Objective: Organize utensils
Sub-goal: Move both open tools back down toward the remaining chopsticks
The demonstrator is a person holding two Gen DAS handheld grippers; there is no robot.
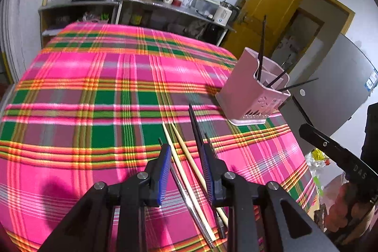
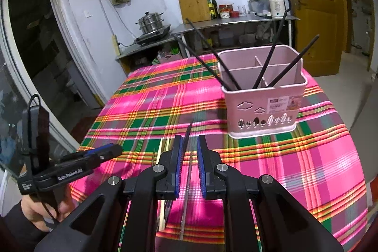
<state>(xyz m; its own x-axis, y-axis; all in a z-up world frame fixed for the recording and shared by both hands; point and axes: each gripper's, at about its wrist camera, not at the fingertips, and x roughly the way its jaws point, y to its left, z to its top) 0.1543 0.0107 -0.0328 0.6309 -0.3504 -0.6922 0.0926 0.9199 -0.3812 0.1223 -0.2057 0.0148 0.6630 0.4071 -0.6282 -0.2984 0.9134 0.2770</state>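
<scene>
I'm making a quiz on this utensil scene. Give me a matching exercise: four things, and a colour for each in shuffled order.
Things:
1. utensil holder
2. chopsticks in the holder
3. chopsticks lying on the tablecloth
4. gripper pads

Colours:
A. blue
B. pale wood
C. pink
D. black

Pairs: 1-C, 2-D, 3-B, 4-A
</scene>
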